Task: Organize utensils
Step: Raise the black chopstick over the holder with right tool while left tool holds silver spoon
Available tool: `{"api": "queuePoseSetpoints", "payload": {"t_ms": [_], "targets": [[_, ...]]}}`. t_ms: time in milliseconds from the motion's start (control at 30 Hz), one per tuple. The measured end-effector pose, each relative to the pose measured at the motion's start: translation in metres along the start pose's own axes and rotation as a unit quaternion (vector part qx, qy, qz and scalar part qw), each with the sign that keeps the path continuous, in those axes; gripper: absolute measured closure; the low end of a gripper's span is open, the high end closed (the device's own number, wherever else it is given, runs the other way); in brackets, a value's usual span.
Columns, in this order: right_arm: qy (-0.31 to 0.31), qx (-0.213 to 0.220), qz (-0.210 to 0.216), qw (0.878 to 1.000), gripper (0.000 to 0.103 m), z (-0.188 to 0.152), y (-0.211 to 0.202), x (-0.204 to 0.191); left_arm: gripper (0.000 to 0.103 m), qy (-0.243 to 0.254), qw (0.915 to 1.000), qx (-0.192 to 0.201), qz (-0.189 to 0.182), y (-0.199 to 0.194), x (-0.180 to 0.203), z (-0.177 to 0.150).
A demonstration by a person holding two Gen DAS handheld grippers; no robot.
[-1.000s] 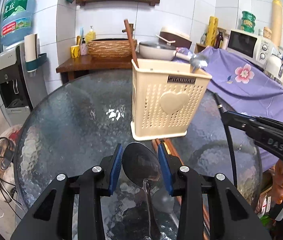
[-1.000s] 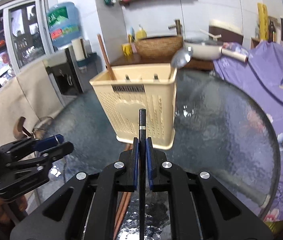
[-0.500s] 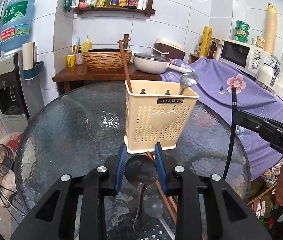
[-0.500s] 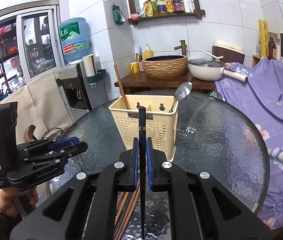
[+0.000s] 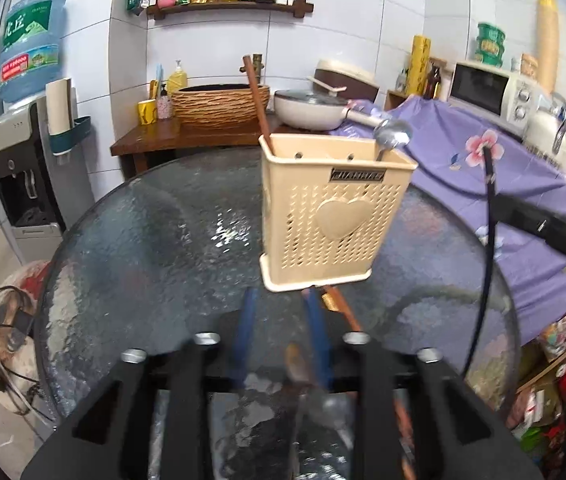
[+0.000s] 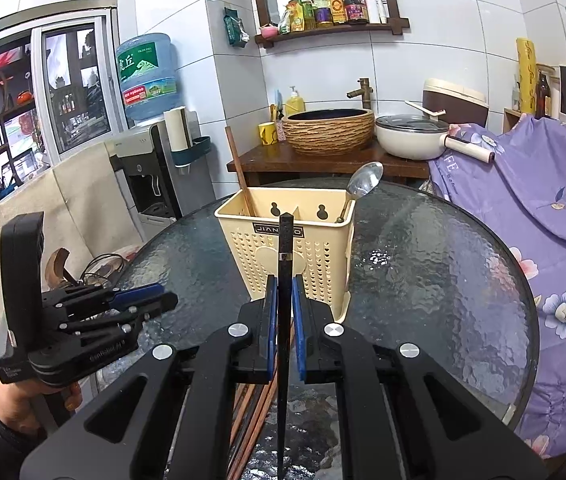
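A cream perforated utensil caddy [image 5: 331,216] [image 6: 283,248] stands on the round glass table [image 5: 143,240]. It holds a brown chopstick [image 5: 257,96] and a metal spoon [image 5: 393,134]. My left gripper [image 5: 279,296] hovers just in front of the caddy, its jaws opening, with nothing seen between the blue pads. A blurred spoon [image 5: 331,408] lies on the glass beneath it. My right gripper [image 6: 284,284] is shut on a black chopstick [image 6: 285,240] that points up in front of the caddy. The same chopstick [image 5: 489,208] shows at the right in the left wrist view.
Brown chopsticks [image 6: 251,412] [image 5: 343,308] lie on the glass before the caddy. Behind the table are a wooden stand with a woven basin [image 6: 329,132] and a white pan [image 6: 411,138]. A water dispenser [image 6: 143,176] stands at left. Purple flowered cloth [image 6: 523,184] lies at right.
The left gripper's jaws have widened and the spoon bowl that sat between the pads is gone from between them. The right gripper has risen slightly with the black chopstick.
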State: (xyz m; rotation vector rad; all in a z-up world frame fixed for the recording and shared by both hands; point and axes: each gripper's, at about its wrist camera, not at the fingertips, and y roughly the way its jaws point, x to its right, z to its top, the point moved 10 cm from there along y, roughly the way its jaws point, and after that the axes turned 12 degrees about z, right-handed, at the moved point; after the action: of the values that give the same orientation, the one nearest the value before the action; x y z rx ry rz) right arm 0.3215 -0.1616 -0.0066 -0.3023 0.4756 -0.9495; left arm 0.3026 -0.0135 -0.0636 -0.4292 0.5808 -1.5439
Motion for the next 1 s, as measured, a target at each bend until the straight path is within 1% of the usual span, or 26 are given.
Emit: {"api": "queuePoseSetpoints", "payload": {"t_ms": [33,67,100,200,300,433,533,633,700,733,1000], "targets": [[0.000,0.000,0.000,1.000,0.095,0.000,0.001,0.000,0.049,0.003,1.0000,-0.002,0.006,0.002,-0.001,-0.002],[0.001,0.000,0.000,1.000,0.095,0.000,0.001,0.000,0.045,0.005,1.0000,-0.006,0.006,0.004,-0.001,-0.004],[0.001,0.000,0.000,1.000,0.095,0.000,0.001,0.000,0.045,0.008,0.9999,-0.013,0.004,0.007,0.000,-0.008],[0.000,0.000,0.000,1.000,0.095,0.000,0.001,0.000,0.039,0.029,0.9985,-0.044,0.012,0.021,0.001,-0.022],[-0.002,0.001,0.001,1.000,0.095,0.000,0.002,0.000,0.034,0.042,0.9957,-0.083,-0.002,0.038,0.007,-0.038],[-0.002,0.001,0.001,1.000,0.095,-0.001,0.003,-0.002,0.033,0.067,0.9903,-0.121,-0.009,0.058,0.016,-0.053],[-0.003,0.000,0.001,1.000,0.095,-0.001,0.003,-0.002,0.034,0.082,0.9867,-0.140,-0.009,0.069,0.019,-0.062],[-0.004,-0.002,0.002,1.000,0.095,-0.002,0.004,-0.002,0.035,0.082,0.9834,-0.160,-0.024,0.075,0.022,-0.069],[-0.004,-0.003,0.003,1.000,0.095,-0.003,0.005,-0.003,0.038,0.081,0.9820,-0.168,-0.031,0.078,0.023,-0.074],[-0.003,-0.003,0.004,1.000,0.095,-0.003,0.005,-0.003,0.041,0.081,0.9820,-0.168,-0.030,0.079,0.023,-0.075],[-0.002,-0.005,0.003,1.000,0.095,-0.005,0.007,-0.003,0.042,0.098,0.9792,-0.176,-0.028,0.085,0.028,-0.071]]}}
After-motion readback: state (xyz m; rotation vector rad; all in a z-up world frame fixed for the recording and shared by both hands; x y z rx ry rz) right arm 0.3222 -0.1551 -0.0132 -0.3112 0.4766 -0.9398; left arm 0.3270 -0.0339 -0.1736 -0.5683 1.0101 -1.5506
